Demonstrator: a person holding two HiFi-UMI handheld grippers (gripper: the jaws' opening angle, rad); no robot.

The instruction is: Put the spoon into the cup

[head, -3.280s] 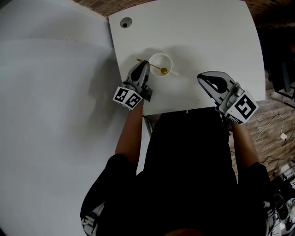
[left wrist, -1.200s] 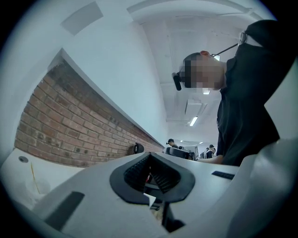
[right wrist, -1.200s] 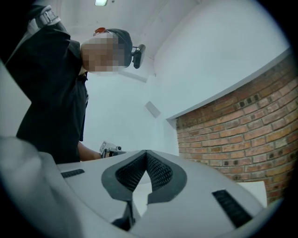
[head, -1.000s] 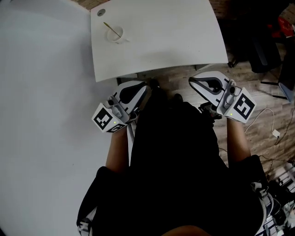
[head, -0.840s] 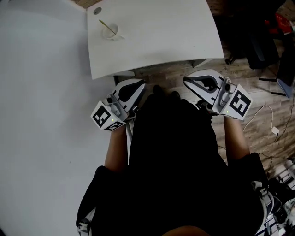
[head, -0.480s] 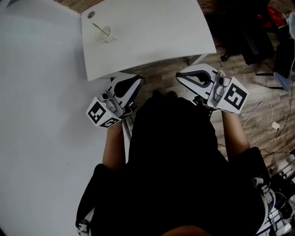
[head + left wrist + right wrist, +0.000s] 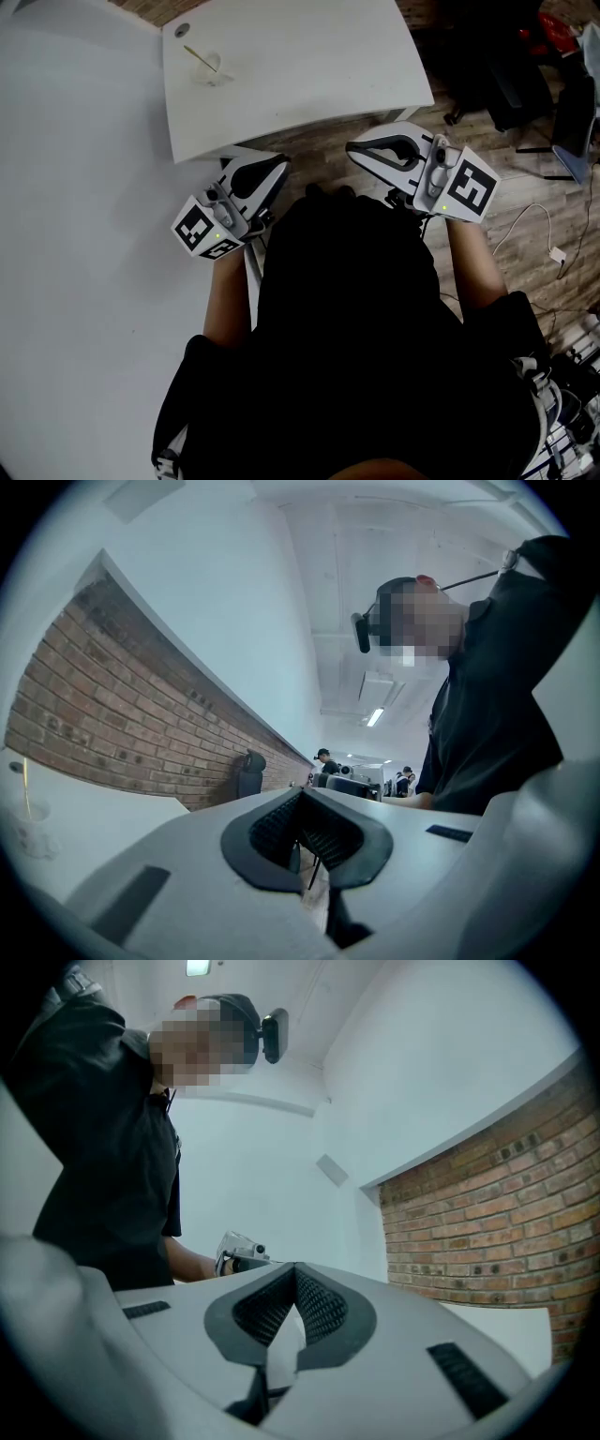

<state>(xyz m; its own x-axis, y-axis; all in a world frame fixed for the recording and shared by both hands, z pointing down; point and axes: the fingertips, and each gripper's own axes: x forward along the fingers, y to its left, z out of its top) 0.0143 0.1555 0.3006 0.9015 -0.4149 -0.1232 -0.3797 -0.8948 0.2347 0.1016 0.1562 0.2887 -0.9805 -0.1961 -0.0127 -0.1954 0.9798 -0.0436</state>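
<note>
Left tongs (image 7: pixel 277 169): clenched, tips met, nothing between them — confirmed in the left gripper view (image 7: pixel 301 797). Right tongs (image 7: pixel 354 148): likewise clenched and empty, tips together in the right gripper view (image 7: pixel 294 1269). Both are held clear of the tabletop (image 7: pixel 309 66), over the wooden floor (image 7: pixel 323 145), one on each side of the person's dark-clad torso (image 7: pixel 347 309). The left tongs sit just beside the tabletop's near left corner. The right tongs lie just off its near edge, toward the near right corner. Neither touches the tabletop.

Spoon (image 7: pixel 196 55): in the cup (image 7: pixel 209 71), leaning out over the rim toward the far left corner. The cup stands on the tabletop close to the left edge, near the far left corner and a round grey cable port (image 7: pixel 181 30). Cup and spoon are well apart from both tongs. In the left gripper view the cup shows faintly at the left margin — the spoon rising from it — in front of a brick wall (image 7: pixel 112 714).
</note>
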